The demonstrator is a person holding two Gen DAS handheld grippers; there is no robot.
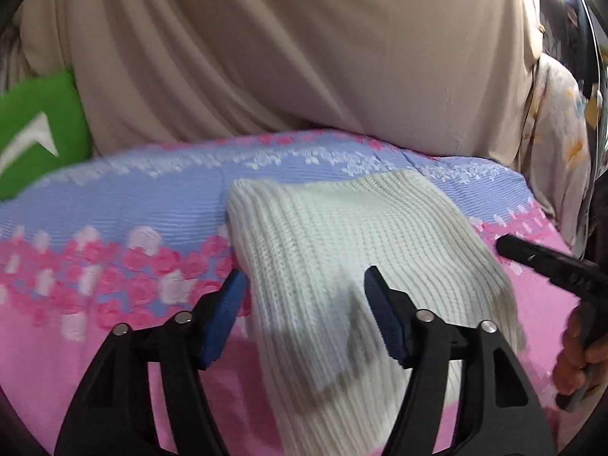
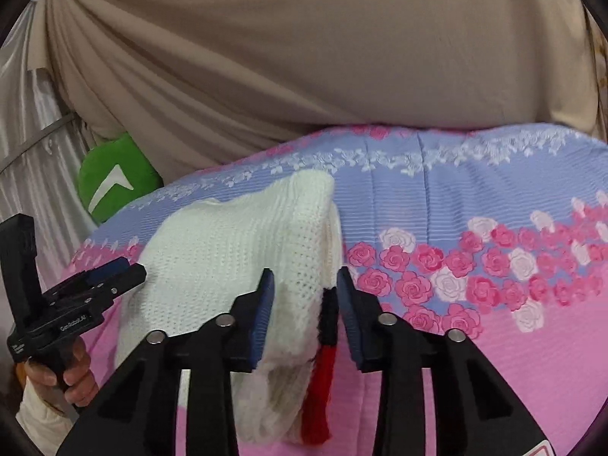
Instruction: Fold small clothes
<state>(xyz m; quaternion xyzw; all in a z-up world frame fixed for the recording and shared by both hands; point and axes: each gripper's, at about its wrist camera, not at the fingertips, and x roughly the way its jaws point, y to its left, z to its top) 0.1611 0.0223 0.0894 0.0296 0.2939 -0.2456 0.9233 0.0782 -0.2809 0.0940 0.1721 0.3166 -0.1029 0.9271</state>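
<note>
Left gripper (image 1: 304,285) and right gripper (image 2: 306,281) both hover apart over the folded white knit (image 1: 342,235).

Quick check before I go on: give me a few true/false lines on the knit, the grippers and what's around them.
1. The white knit lies on a floral sheet. True.
2. The left gripper is shut on the knit. False: its jaws stand open, one on each side of the knit's edge.
3. A red and black trim shows at the knit's edge between the right gripper's jaws. True.
4. The cushion behind the sheet is blue. False: it is green with a white mark.
5. The right gripper is open. True.
</note>
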